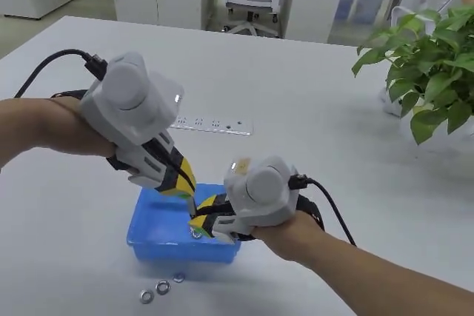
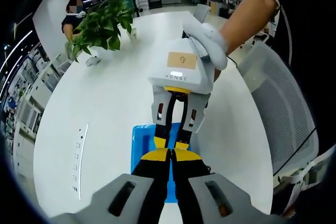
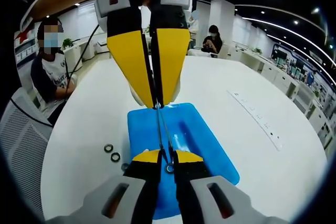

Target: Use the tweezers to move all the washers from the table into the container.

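Big white table is carrying a blue rectangular plastic container. Left gripper is hovering over the container w/ jaws clamping the thin metal tweezers. Right gripper is hovering there too, jaws narrowed round the tweezer tips, can't tell if they're squeezing. One small metal washer is sitting at the tips above the container. Three loose washers are lying just in front of the container.

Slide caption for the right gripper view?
Thin metal tweezers in the left gripper hold a metal washer over the blue plastic container.
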